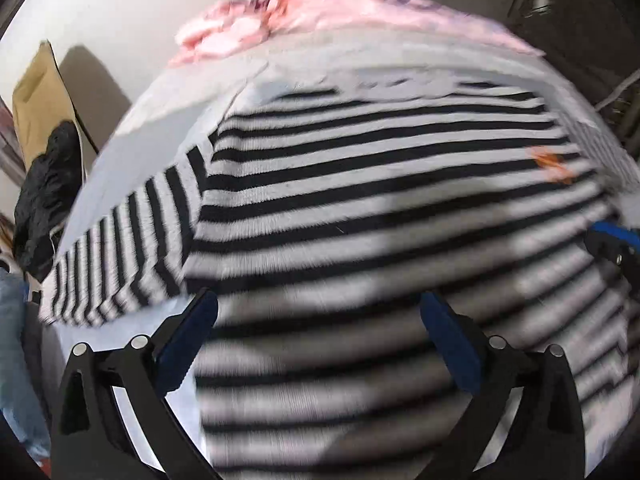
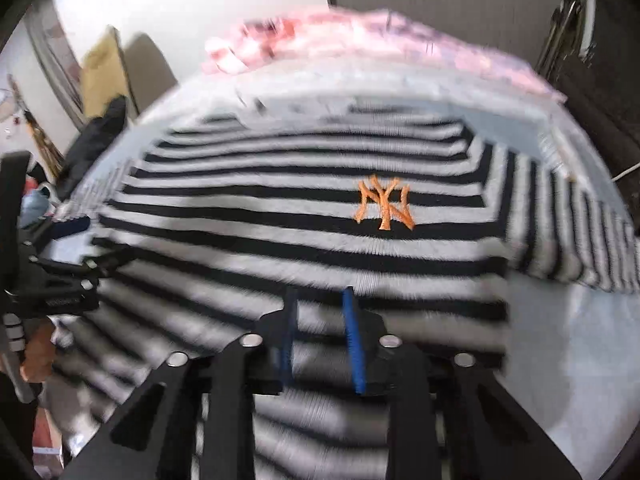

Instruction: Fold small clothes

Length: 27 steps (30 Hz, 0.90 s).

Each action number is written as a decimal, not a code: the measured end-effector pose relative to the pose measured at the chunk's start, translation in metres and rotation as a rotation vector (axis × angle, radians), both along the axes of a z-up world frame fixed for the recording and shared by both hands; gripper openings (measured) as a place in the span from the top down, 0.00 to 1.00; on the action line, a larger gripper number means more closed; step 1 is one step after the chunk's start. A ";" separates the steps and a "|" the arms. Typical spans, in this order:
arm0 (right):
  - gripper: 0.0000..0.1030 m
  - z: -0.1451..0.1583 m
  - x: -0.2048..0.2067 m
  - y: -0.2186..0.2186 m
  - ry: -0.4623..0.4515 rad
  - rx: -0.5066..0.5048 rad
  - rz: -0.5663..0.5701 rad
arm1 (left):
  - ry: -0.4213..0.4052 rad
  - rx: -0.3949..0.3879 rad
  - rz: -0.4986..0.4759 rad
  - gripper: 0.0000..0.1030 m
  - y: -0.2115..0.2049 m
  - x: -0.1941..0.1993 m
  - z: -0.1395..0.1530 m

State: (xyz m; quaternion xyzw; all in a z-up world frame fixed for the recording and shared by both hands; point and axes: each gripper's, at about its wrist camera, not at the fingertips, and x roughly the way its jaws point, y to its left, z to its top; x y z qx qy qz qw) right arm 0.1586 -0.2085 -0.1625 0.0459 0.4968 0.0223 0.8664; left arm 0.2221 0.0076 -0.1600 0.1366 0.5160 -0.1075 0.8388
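A black-and-white striped sweater [image 1: 360,184] lies spread flat across a white tabletop [image 1: 132,128], filling the middle of both frames, both of which are smeared by motion blur. An orange embroidered logo [image 2: 384,204] sits on its chest, right of centre in the right wrist view and at the right edge in the left wrist view. One sleeve [image 1: 120,248] angles down toward the lower left of the left wrist frame; the other sleeve [image 2: 572,232] runs off to the right edge of the right wrist frame. The left gripper [image 1: 320,320] sits over the lower body of the sweater with its blue-padded fingers [image 1: 188,340] spread wide, holding nothing. The right gripper [image 2: 320,312] is over the sweater's lower middle, its fingers [image 2: 352,344] drawn near each other with a narrow gap between; whether cloth is pinched there cannot be told. A pile of pink clothes [image 1: 320,12] lies at the far edge of the tabletop, along the top of both frames. At the left of the left wrist view, a brown cardboard piece [image 1: 36,100] leans behind a dark bundle [image 1: 44,196].
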 end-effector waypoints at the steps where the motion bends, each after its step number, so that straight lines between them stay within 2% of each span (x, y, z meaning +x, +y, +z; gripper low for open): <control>1: 0.80 -0.006 0.009 -0.003 0.004 0.001 0.001 | 0.036 0.006 0.009 0.04 0.000 0.013 -0.010; 2: 0.80 -0.004 0.013 -0.002 0.010 -0.008 0.010 | 0.042 -0.029 0.011 0.04 0.003 0.018 -0.008; 4: 0.79 0.004 0.018 -0.004 0.020 0.013 0.027 | 0.044 -0.028 0.012 0.04 0.005 0.027 -0.005; 6: 0.78 0.019 0.026 -0.013 -0.028 -0.006 0.024 | -0.022 -0.018 0.037 0.04 0.015 0.043 0.009; 7: 0.75 0.026 0.035 -0.022 -0.054 -0.031 0.000 | -0.036 -0.015 0.054 0.04 0.020 0.050 0.012; 9: 0.72 0.036 0.055 -0.049 -0.067 -0.009 -0.066 | -0.037 -0.020 0.119 0.04 0.040 0.078 0.016; 12: 0.72 0.025 0.084 -0.100 -0.043 0.033 -0.185 | -0.015 -0.014 0.217 0.04 0.072 0.114 0.005; 14: 0.75 0.005 0.100 -0.125 0.022 0.055 -0.240 | 0.037 -0.012 0.244 0.04 0.089 0.130 -0.011; 16: 0.80 0.000 0.088 -0.144 0.002 0.111 -0.244 | 0.066 -0.095 0.229 0.04 0.103 0.131 -0.018; 18: 0.77 0.010 0.075 -0.167 -0.023 0.134 -0.283 | 0.062 -0.132 0.225 0.04 0.117 0.132 -0.013; 20: 0.71 0.019 0.061 -0.190 -0.064 0.114 -0.334 | 0.018 -0.140 0.259 0.04 0.136 0.131 -0.004; 21: 0.70 0.020 0.054 -0.204 -0.072 0.107 -0.369 | -0.012 -0.115 0.293 0.04 0.143 0.128 -0.003; 23: 0.71 0.013 0.039 -0.245 -0.050 0.116 -0.476 | -0.021 -0.112 0.362 0.04 0.169 0.133 -0.005; 24: 0.78 0.008 0.030 -0.260 -0.042 0.131 -0.514 | 0.001 -0.124 0.398 0.04 0.182 0.136 -0.009; 25: 0.90 0.007 0.019 -0.278 -0.061 0.201 -0.528 | 0.018 -0.116 0.438 0.04 0.194 0.138 -0.014; 27: 0.91 0.006 0.001 -0.296 -0.073 0.251 -0.558 | 0.000 -0.094 0.463 0.04 0.211 0.140 -0.017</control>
